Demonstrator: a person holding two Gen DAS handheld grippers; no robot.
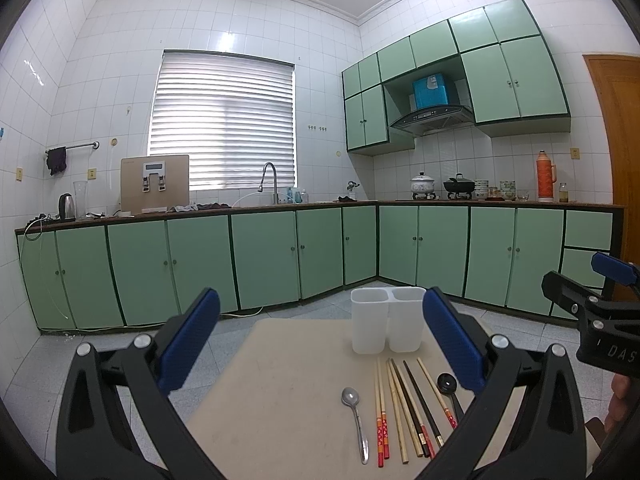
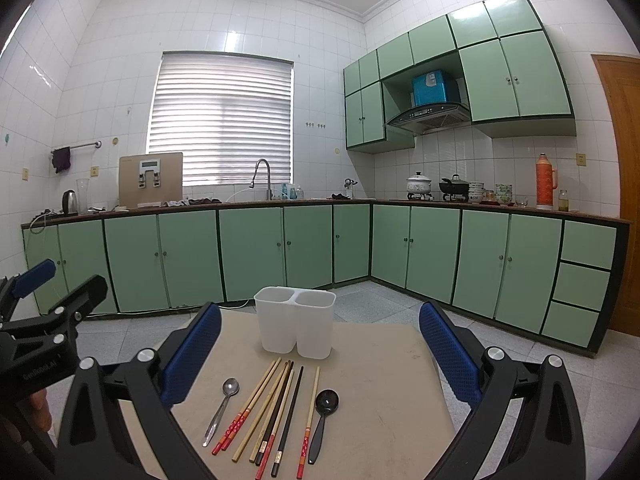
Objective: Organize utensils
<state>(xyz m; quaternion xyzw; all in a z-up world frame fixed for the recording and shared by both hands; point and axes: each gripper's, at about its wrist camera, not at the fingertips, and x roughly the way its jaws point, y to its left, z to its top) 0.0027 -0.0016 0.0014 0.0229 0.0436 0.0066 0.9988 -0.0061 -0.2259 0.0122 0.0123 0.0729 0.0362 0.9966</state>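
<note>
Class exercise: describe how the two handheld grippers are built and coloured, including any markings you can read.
The left gripper and the right gripper match: black angular plastic frames, silver round bolts at the joints, and two fingers faced with textured blue pads. White lettering marks each body; "DAS" is readable on the right one.

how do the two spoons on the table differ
The metal spoon is shiny silver with a thin handle; the black spoon is dark all over with a thicker handle. The black spoon has the rounder, larger-looking bowl. The metal spoon lies at the left end of the row of chopsticks, the black spoon at the right end. Both lie flat on the table, bowls pointing toward the white holder, untouched by either gripper.
</note>
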